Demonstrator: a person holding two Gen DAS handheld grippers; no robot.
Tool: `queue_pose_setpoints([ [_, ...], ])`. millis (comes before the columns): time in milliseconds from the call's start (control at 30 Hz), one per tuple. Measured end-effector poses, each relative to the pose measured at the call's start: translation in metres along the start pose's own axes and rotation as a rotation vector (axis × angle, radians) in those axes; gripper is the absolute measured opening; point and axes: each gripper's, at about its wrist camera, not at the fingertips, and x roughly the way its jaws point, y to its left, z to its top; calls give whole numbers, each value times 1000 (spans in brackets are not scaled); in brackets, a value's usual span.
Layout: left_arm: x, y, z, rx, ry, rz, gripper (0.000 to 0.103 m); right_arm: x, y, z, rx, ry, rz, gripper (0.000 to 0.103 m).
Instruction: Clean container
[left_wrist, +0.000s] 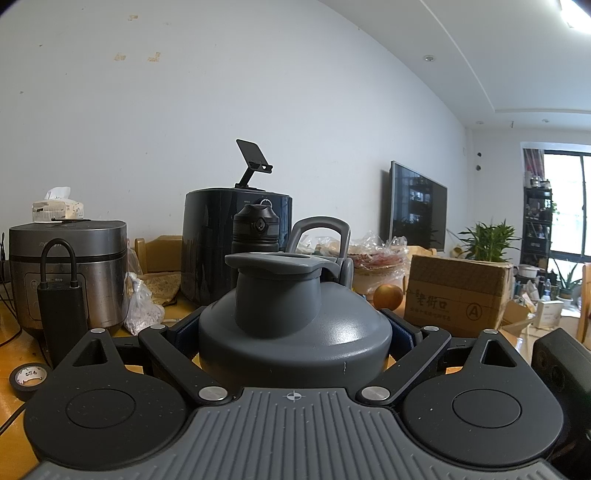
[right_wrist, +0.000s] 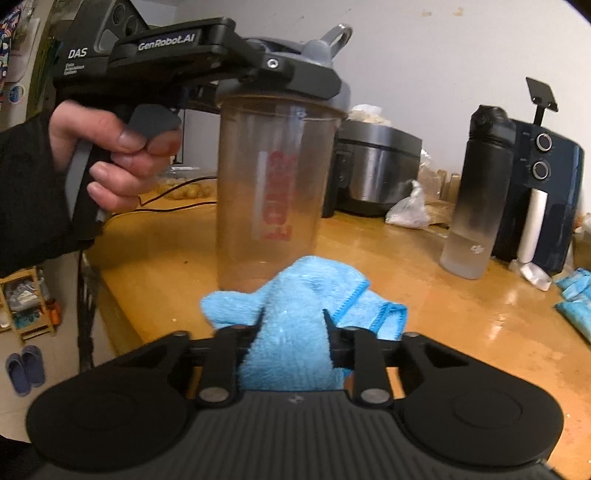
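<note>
A smoky clear shaker bottle (right_wrist: 273, 184) with red lettering and a grey flip lid (left_wrist: 277, 291) stands upright over the yellow table (right_wrist: 406, 266). My left gripper (left_wrist: 295, 328) is shut on the lid's dome from both sides. In the right wrist view it (right_wrist: 295, 74) reaches in from the upper left, held by a hand (right_wrist: 110, 155) in a black sleeve. My right gripper (right_wrist: 293, 325) is shut on a bunched blue cloth (right_wrist: 295, 295). The cloth sits against the bottle's foot and hides its base.
At the back stand a steel rice cooker (right_wrist: 373, 166), a dark air fryer (right_wrist: 543, 192) and a black-to-clear water bottle (right_wrist: 476, 192). A cardboard box (left_wrist: 454, 291), an orange (left_wrist: 388, 297), a tape roll (left_wrist: 29, 376) and a power bank (left_wrist: 61, 317) lie around. The table's edge (right_wrist: 110, 280) falls away left.
</note>
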Motion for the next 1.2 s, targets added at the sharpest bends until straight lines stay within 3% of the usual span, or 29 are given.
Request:
queue_pose_setpoints([
  [133, 0, 0, 0, 0, 0, 1, 95, -1, 1, 1, 19, -10, -2, 6],
  [533, 0, -1, -2, -1, -3, 5, 95, -37, -17, 6, 163, -166, 8, 5],
  [1200, -4, -11, -4, -9, -29, 71, 95, -80, -41, -7, 241, -238, -51, 7],
])
